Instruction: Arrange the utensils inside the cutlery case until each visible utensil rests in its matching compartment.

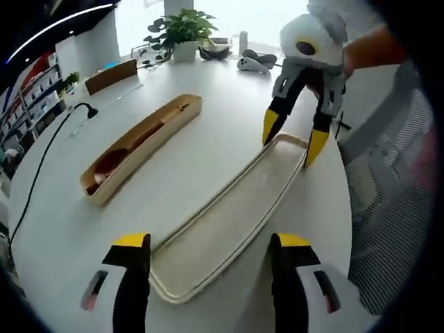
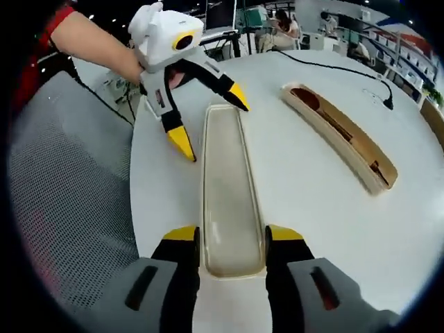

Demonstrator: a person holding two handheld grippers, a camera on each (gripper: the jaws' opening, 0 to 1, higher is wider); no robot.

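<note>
A long, shallow, pale lid or tray [image 1: 229, 215] [image 2: 225, 187] lies empty on the white round table [image 1: 208, 104]. Beside it and apart lies the tan cutlery case [image 1: 149, 135] [image 2: 361, 149], with a brown spoon [image 1: 111, 163] [image 2: 309, 99] and dark sticks in it. My left gripper [image 1: 211, 243] [image 2: 210, 121] is open, its jaws straddling one end of the tray. My right gripper [image 2: 231, 236] [image 1: 293, 139] is open astride the opposite end, its yellow tips just outside the tray's rim. A person's hand holds each tool.
A grey mesh chair [image 2: 62, 187] [image 1: 388, 201] stands close against the table's edge by the tray. A black cable [image 1: 41, 166] [image 2: 333, 66] runs over the table past the case. A potted plant [image 1: 182, 31] and controllers [image 1: 253, 64] sit at the table's far side.
</note>
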